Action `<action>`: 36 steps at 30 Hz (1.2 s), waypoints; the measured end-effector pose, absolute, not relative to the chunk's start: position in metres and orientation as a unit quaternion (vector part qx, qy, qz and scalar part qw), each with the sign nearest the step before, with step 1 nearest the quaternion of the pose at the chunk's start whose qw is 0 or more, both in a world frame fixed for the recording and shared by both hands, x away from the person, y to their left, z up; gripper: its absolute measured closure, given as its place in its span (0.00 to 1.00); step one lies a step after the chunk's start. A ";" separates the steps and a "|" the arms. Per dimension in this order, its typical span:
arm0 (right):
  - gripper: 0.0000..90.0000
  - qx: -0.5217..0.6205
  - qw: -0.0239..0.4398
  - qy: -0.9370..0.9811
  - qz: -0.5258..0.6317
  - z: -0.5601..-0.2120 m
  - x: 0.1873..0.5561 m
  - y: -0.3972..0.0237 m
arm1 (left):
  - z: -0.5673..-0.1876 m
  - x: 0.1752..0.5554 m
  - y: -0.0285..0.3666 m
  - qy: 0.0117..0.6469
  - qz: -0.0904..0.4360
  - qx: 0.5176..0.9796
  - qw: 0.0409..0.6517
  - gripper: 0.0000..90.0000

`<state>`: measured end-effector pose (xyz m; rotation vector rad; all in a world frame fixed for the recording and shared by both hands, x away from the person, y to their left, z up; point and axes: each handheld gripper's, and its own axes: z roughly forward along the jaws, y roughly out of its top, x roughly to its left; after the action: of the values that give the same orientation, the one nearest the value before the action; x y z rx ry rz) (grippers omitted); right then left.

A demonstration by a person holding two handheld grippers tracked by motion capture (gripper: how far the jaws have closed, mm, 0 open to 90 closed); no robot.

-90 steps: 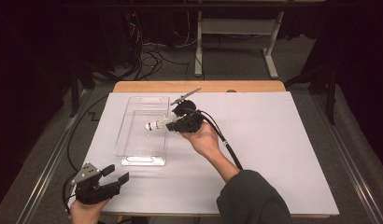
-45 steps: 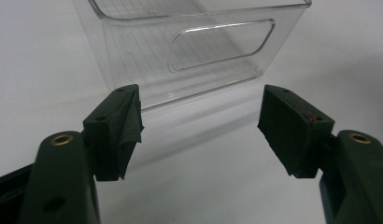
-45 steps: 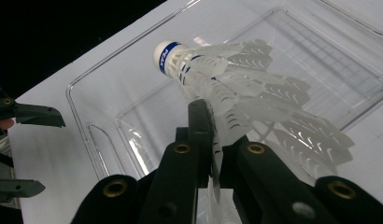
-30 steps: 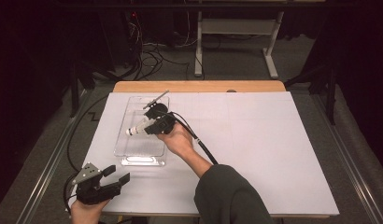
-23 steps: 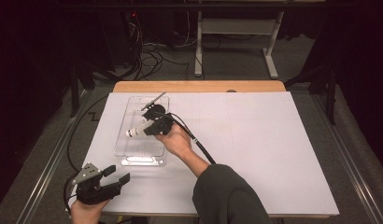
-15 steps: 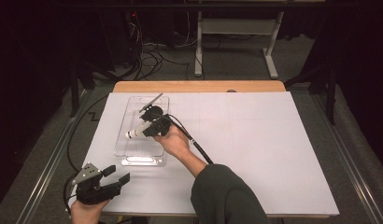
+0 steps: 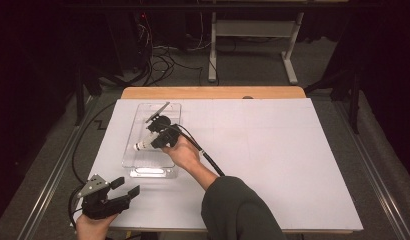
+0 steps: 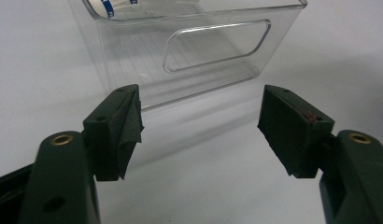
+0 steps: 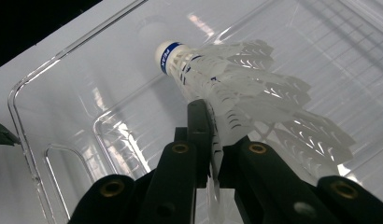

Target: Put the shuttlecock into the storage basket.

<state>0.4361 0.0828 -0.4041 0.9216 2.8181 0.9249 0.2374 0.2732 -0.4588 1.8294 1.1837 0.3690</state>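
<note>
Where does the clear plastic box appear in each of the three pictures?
High view: the clear plastic box lies left of centre on the white table, under the right gripper.
Left gripper view: its near end wall with an oval handle cut-out is at top centre, beyond the open jaws.
Right gripper view: its floor and rim spread behind the shuttlecock.
Shared landmark: the oval handle cut-out in the box's end wall.

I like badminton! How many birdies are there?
1. The one shuttlecock is pinched by its feathers in the right hand-held gripper, over the clear plastic bin. None other shows inside the bin.
</note>
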 end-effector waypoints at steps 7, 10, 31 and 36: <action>0.97 0.299 0.016 0.908 0.292 -0.407 0.437 0.084 | -0.459 0.237 0.273 0.478 0.149 0.740 0.449 0.35; 0.96 0.298 0.012 0.909 0.290 -0.408 0.438 0.084 | -0.459 0.237 0.273 0.478 0.149 0.740 0.449 0.35; 0.68 0.294 0.009 0.917 0.268 -0.408 0.440 0.085 | -0.458 0.237 0.272 0.476 0.149 0.742 0.449 0.35; 0.66 0.291 0.000 0.919 0.265 -0.409 0.442 0.082 | -0.459 0.237 0.272 0.476 0.149 0.741 0.449 0.35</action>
<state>0.4417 0.0820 -0.4086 0.9149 2.8869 0.8338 0.2370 0.2721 -0.4585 1.8329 1.1766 0.3697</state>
